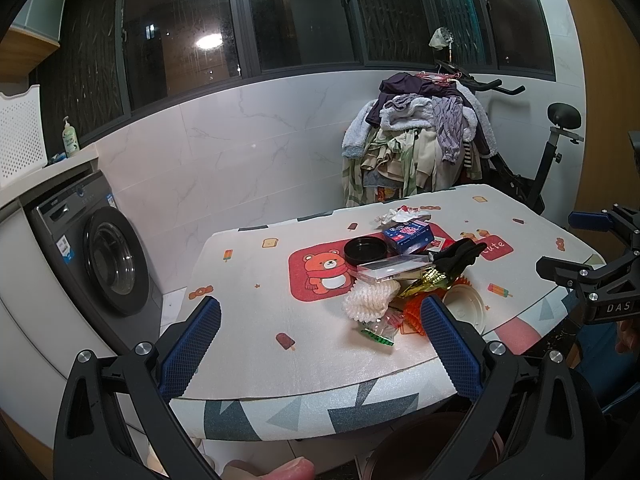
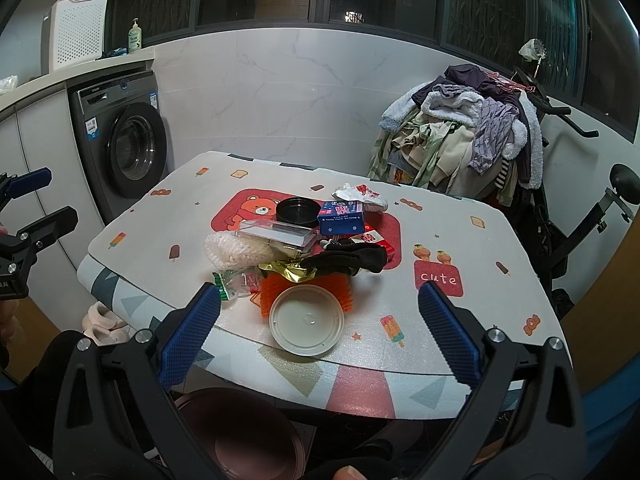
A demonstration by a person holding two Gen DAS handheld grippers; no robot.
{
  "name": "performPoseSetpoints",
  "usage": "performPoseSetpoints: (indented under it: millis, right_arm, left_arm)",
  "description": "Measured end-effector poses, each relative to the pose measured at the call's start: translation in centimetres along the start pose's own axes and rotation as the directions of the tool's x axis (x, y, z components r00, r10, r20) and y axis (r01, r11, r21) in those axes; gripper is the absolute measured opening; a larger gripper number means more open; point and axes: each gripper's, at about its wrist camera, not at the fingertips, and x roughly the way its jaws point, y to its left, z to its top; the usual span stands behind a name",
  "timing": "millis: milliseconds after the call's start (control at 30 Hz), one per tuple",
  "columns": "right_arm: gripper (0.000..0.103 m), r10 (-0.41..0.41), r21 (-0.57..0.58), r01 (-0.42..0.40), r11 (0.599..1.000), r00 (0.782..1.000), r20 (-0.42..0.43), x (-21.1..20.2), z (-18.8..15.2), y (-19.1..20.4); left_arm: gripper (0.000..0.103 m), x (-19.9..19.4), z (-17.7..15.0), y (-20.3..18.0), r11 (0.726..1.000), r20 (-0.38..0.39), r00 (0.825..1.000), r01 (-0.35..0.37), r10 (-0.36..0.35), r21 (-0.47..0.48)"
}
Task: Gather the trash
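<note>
A heap of trash lies on the cartoon-print table (image 2: 472, 240): a white round lid (image 2: 307, 326) at the near edge, an orange spiky liner (image 2: 276, 286), gold foil (image 2: 286, 270), a black glove (image 2: 352, 260), a clear plastic box (image 2: 276, 236), a white foam net (image 2: 230, 250), a blue carton (image 2: 340, 218), a black round lid (image 2: 298, 210) and a crumpled white wrapper (image 2: 360, 194). My right gripper (image 2: 319, 292) hovers open before the white lid. My left gripper (image 1: 318, 308) is open over the table's near left edge, left of the foam net (image 1: 370, 300). A brown bin (image 2: 240, 440) sits under the table.
A grey washing machine (image 1: 100, 256) stands to the left under a counter with a soap bottle (image 1: 70, 138) and a white perforated basket (image 1: 20, 136). Clothes are piled (image 1: 416, 144) on an exercise bike (image 1: 554, 152) behind the table. Pale slippers (image 2: 102, 322) lie on the floor.
</note>
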Motion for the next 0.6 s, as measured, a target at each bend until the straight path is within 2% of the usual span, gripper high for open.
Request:
performPoseSetpoints:
  millis: [600]
  right_arm:
    - [0.097,-0.002,-0.002,0.002,1.0,1.0,0.0,0.2,-0.3,0.41]
  left_arm:
    - [0.098,-0.06,-0.08,0.05,1.0,0.002,1.0,0.0,0.0,0.0]
